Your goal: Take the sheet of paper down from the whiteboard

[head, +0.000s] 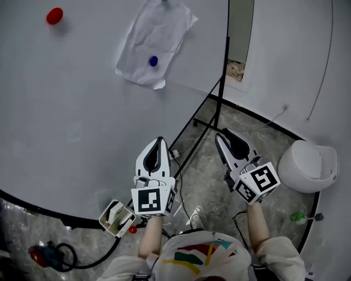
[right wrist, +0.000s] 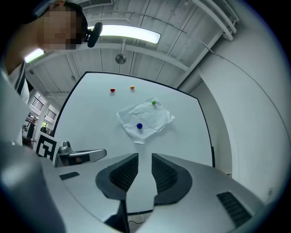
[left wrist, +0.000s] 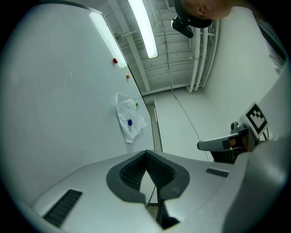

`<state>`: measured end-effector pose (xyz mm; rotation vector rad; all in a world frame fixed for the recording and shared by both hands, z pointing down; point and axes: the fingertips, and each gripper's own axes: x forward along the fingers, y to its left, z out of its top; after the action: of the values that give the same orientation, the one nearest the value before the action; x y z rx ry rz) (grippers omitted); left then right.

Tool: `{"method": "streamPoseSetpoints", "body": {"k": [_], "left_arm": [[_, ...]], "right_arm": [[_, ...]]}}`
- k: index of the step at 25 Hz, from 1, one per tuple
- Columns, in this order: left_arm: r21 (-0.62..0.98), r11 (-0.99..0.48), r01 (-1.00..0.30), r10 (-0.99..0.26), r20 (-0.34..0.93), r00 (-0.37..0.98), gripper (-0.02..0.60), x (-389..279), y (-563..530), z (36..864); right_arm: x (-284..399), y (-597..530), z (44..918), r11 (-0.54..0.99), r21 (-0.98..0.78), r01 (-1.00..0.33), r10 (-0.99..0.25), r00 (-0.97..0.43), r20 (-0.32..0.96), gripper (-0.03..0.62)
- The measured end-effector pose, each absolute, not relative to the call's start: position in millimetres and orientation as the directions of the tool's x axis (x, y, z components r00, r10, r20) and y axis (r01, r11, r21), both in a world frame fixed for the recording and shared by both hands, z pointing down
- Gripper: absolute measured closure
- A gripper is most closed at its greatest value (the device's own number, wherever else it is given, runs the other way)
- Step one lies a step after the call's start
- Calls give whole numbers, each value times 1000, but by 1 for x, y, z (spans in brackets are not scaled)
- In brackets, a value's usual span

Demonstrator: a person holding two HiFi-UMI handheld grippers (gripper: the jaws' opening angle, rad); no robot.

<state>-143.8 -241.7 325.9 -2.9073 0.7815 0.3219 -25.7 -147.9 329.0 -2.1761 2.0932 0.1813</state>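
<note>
We judge the paper (head: 156,46), pinned to the whiteboard (head: 71,121) by a blue magnet (head: 153,61) and a green magnet (right wrist: 153,103), light, limp, tearable, best pinched at its loose lower edge; our left gripper (head: 159,140) is closed and empty, our right gripper (head: 221,135) slightly apart and empty.

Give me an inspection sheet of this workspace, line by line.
Surface: whiteboard on a black stand.
Job's things: crumpled paper still on the board, with a blue magnet on it and a green magnet near its top edge.
Clutter: red magnet and orange magnet on the board, apart from the paper; small box at the board's lower edge.
Grippers: left tongs shut, empty; right tongs apart, empty; neither touches the paper.
Cables: black cable on the floor; thin wire down the wall.
Surroundings: white bin on the stone floor.
</note>
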Motion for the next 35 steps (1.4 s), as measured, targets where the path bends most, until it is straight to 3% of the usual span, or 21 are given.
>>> {"method": "streamPoseSetpoints", "body": {"k": [4, 15, 23, 27, 35], "left_arm": [[-51, -844, -535, -507, -253, 824, 537, -120, -274, 317], [-51, -747, -663, -620, -308, 722, 532, -132, -305, 284], [-85, -590, -803, -731, -366, 576, 454, -138, -304, 231], [-119, -543, -831, -736, -410, 539, 399, -135, -301, 195], [-9, -519, -855, -778, -410, 476, 397, -128, -323, 160]], "right_arm": [[-6, -197, 319, 36, 10, -999, -984, -37, -174, 479], [-21, -294, 263, 303, 58, -951, -914, -307, -264, 478], [-32, -316, 212, 467, 211, -859, -803, -512, -307, 479], [-30, -322, 203, 489, 271, -829, -770, -556, -313, 479], [-24, -329, 190, 497, 349, -794, -734, -600, -319, 479]]}}
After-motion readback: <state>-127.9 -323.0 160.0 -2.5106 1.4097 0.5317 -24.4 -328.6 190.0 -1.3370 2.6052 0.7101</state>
